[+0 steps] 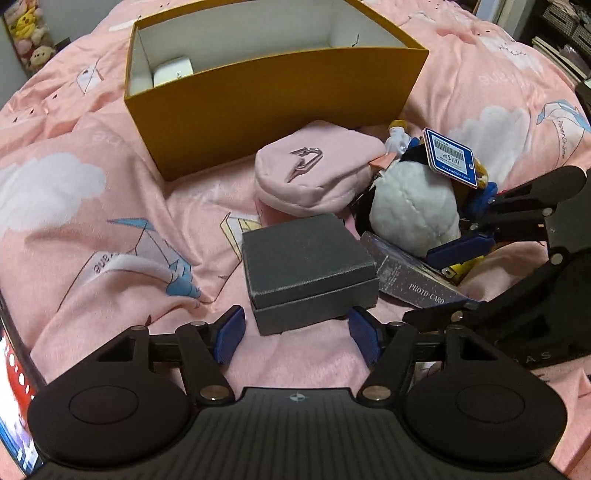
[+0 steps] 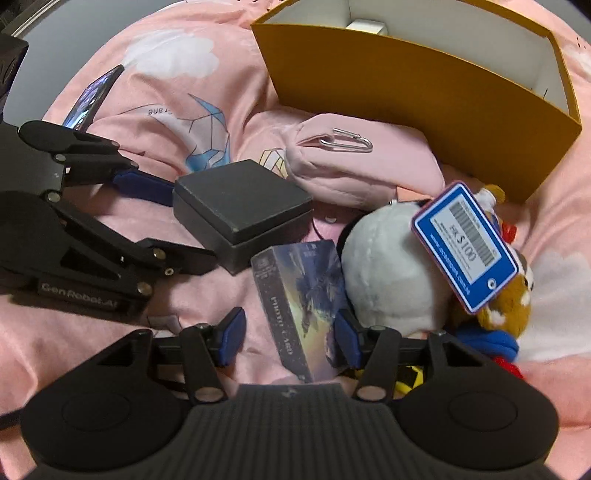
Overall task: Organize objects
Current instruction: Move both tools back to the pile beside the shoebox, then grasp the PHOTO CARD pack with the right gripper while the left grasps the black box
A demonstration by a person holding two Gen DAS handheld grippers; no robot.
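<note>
Two tools over clutter on a pink bed

The left tool [image 1: 295,332] stands wide around the near end of the grey box [image 1: 308,266], pads apart from it; the right tool [image 2: 288,338] is half-spread astride the photo card pack [image 2: 299,295], not gripping. The yellow box [image 1: 258,92] sits behind.

One yellow box [image 1: 280,110], one grey box [image 1: 306,266], one pouch [image 1: 314,173], one card pack [image 2: 299,299], one white plush [image 2: 388,266], one tag [image 2: 465,247].

Pink printed bedspread [image 1: 92,229], shelf of plush toys [image 1: 31,33] at far left.
</note>
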